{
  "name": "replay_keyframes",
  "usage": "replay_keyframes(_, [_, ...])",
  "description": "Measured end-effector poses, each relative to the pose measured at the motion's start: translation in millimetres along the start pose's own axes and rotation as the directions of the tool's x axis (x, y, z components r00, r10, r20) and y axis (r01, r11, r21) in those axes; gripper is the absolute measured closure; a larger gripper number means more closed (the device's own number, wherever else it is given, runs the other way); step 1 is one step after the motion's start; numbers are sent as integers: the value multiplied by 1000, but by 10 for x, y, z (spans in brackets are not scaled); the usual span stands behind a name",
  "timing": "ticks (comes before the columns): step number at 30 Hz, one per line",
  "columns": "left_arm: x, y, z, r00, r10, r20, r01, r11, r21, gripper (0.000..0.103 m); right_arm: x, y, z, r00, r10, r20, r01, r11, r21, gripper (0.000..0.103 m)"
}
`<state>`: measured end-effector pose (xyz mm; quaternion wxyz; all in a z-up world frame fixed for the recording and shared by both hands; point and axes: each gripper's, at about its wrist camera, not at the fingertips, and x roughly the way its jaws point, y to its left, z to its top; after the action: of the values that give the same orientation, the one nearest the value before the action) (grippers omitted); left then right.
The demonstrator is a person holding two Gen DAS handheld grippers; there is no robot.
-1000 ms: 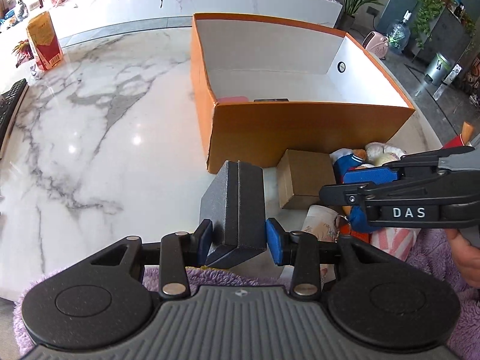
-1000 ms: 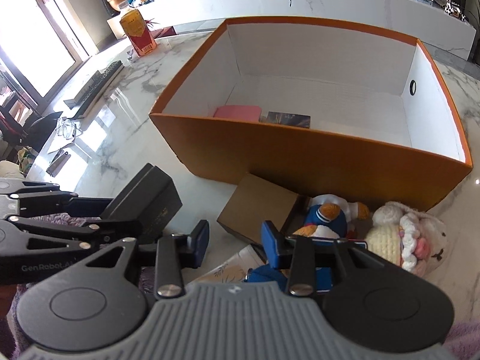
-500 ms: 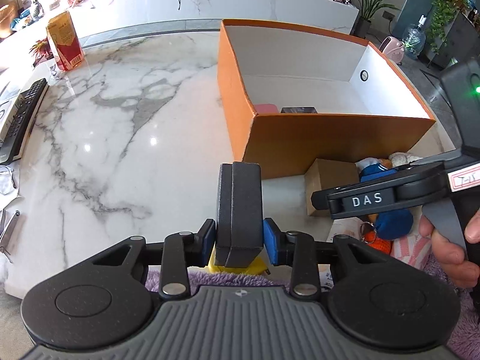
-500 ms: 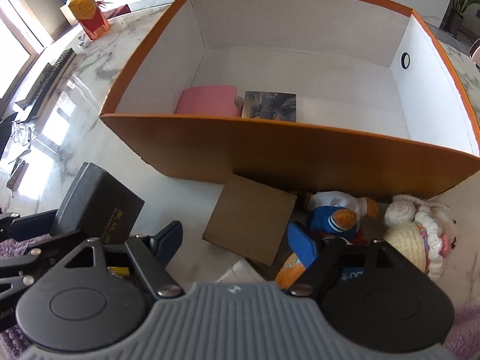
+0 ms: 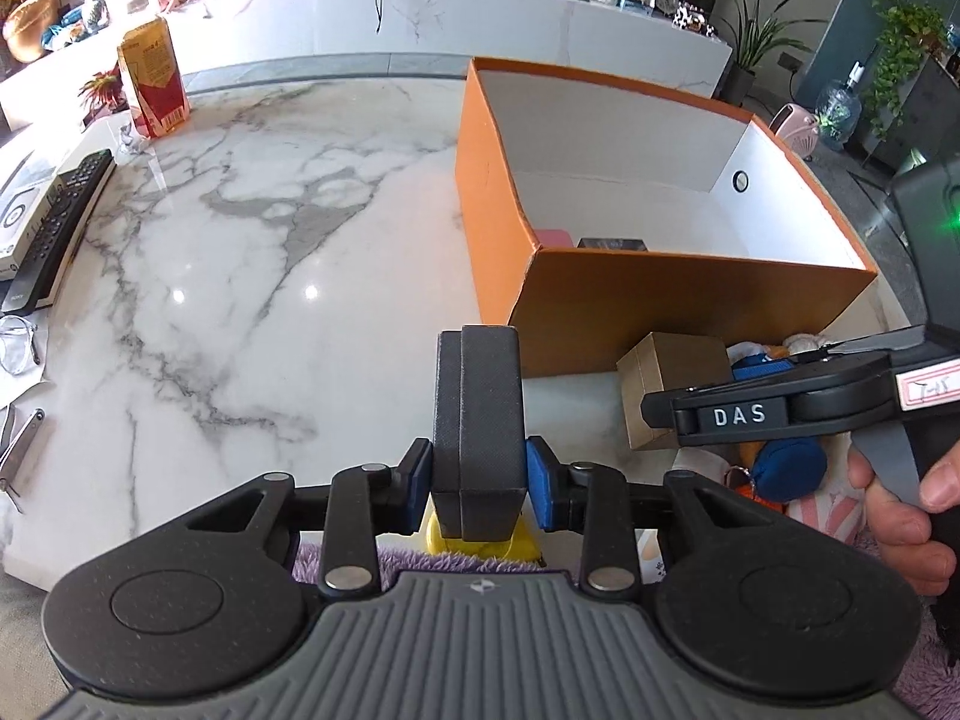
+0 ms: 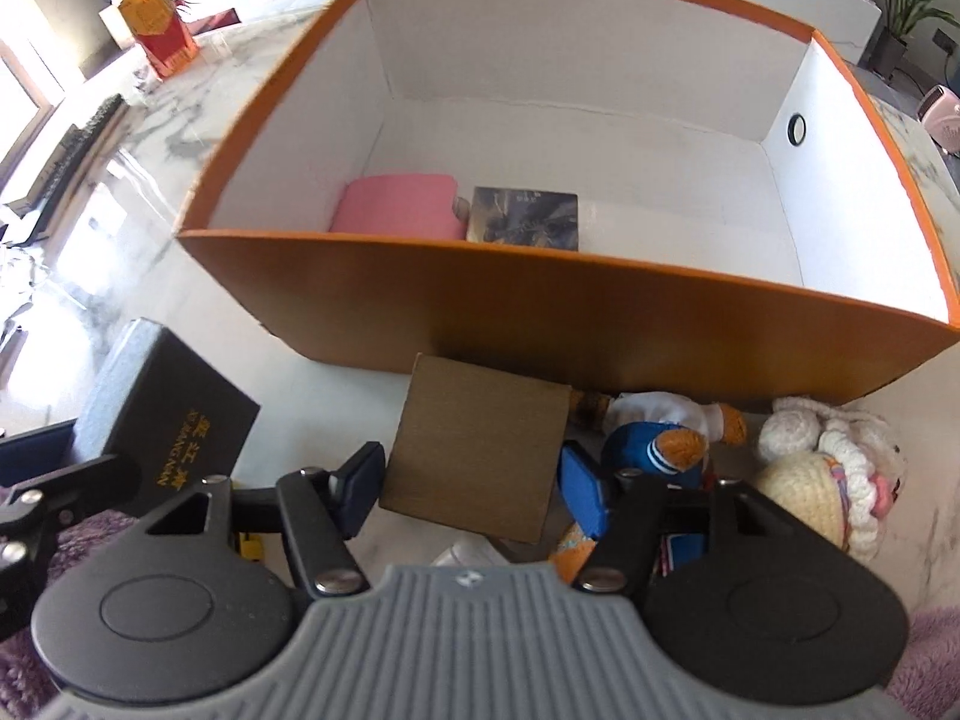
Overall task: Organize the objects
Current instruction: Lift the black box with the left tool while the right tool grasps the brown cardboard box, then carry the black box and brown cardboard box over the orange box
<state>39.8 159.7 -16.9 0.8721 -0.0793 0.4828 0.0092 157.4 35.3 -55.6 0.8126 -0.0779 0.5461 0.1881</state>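
My left gripper (image 5: 478, 477) is shut on a black box (image 5: 478, 420), held on edge above the marble table, left of and in front of the orange box (image 5: 690, 306). The black box also shows in the right wrist view (image 6: 174, 420). My right gripper (image 6: 474, 483) is open, its fingers either side of a brown cardboard box (image 6: 480, 450) lying in front of the orange box (image 6: 540, 312). It is not touching it that I can tell. Inside the orange box lie a pink item (image 6: 396, 204) and a dark square box (image 6: 523, 219).
A blue-and-white plush doll (image 6: 654, 438) and a cream crocheted toy (image 6: 822, 468) lie right of the brown box. A red-and-yellow carton (image 5: 153, 81) and a remote (image 5: 57, 228) sit at the table's far left. A purple fluffy cloth (image 5: 480, 561) lies under the grippers.
My left gripper lifted the black box and turned it upright on edge. My right gripper opened wide and moved over the brown cardboard box.
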Motion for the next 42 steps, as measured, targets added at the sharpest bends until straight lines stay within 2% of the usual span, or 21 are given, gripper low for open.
replay_keyframes(5, [-256, -54, 40, 998, -12, 61, 12, 1000, -4, 65, -296, -7, -51, 997, 65, 44, -64, 998, -28, 39])
replay_keyframes(8, [-469, -104, 113, 992, -51, 111, 51, 999, 0, 65, -497, -36, -74, 992, 100, 73, -97, 994, -44, 39])
replay_keyframes(14, [-753, -226, 398, 969, -144, 200, 141, 990, 30, 65, -976, -112, -22, 974, 154, 166, -142, 987, -81, 39])
replay_keyframes(18, [-713, -354, 707, 957, -153, 248, 140, 988, 71, 65, -1227, -190, 123, 955, 167, 246, -146, 984, -103, 39])
replay_keyframes(22, [-360, -407, 1087, 953, -180, 242, 179, 983, 25, 65, -1189, -358, 389, 948, 146, 282, -129, 989, -77, 39])
replay_keyframes(26, [204, -531, 1416, 972, -129, 194, 134, 991, -9, 65, -884, -595, 701, 966, 76, 246, -75, 997, -12, 39])
replay_keyframes(29, [648, -555, 1567, 984, -120, 128, 128, 990, -53, 65, -635, -739, 892, 974, 58, 219, -62, 998, 11, 39])
replay_keyframes(34, [1108, -530, 1622, 994, -94, 60, 100, 990, -102, 65, -221, -887, 1161, 986, 49, 160, -55, 998, 31, 39])
replay_keyframes(42, [1390, -548, 1670, 997, -73, 23, 75, 989, -124, 65, 93, -1007, 1374, 990, 49, 132, -54, 998, 31, 39])
